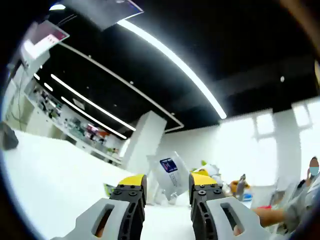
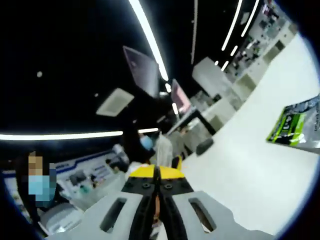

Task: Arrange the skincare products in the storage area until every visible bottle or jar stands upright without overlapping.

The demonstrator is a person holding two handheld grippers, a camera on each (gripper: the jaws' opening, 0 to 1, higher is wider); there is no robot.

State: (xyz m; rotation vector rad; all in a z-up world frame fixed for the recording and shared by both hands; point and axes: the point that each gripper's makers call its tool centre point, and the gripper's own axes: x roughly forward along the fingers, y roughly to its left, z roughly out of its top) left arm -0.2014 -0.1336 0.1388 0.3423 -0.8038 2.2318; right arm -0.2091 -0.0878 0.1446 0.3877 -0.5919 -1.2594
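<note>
The left gripper (image 1: 167, 186) is held open; a white pouch (image 1: 170, 175) is seen beyond its jaws, ungrasped. The right gripper (image 2: 156, 173) is clenched empty, a green packet (image 2: 296, 123) lying well apart on the white table (image 2: 240, 165).

A tilted bottle (image 1: 170, 176) sits low centre in the left gripper view on the table (image 1: 55, 175); a packet (image 2: 296, 125) lies at the right gripper view's right edge.

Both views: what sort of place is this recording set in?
Probably a large open lab or showroom, not a home: long strip lights on a black ceiling, stocked shelves along the far wall, a broad white table, and a person standing in the background.
</note>
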